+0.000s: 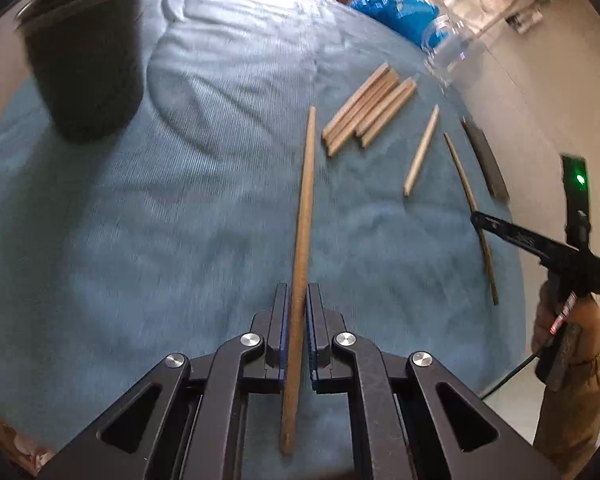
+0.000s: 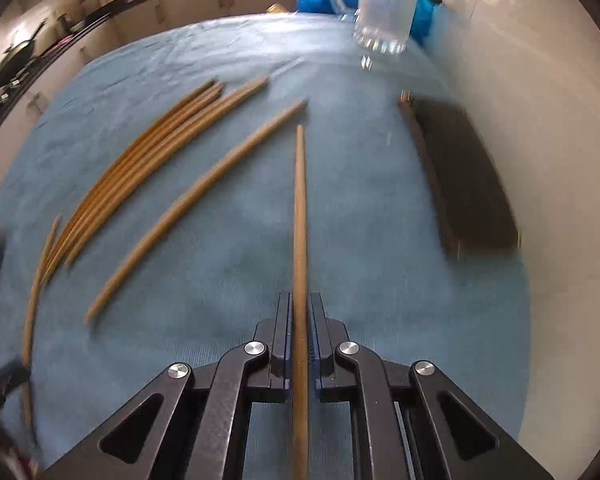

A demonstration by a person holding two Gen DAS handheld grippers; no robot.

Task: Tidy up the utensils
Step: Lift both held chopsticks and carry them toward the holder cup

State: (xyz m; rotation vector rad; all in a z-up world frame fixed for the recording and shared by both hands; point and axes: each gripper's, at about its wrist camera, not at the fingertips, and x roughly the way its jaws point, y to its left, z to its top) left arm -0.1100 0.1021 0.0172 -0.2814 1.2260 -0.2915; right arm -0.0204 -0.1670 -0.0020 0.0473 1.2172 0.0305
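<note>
Each claw is clamped on one chopstick: the left claw [image 1: 297, 308] on a chopstick [image 1: 302, 216] that points toward the dark cup [image 1: 88, 68], the right claw [image 2: 300, 316] on another chopstick [image 2: 299, 216] above the blue cloth [image 2: 360, 240] on the desk. I'd lift each one level, grip firm, and drop it tip-first into the cup (which already holds some). Left loose: a bundle [image 2: 140, 164] of roughly five, plus one single chopstick [image 2: 196, 208].

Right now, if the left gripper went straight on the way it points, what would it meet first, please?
Probably the ribbed blue cloth on the table: the left gripper, shut on a long wooden chopstick, points steeply down at bare cloth, though depth is unclear.
</note>
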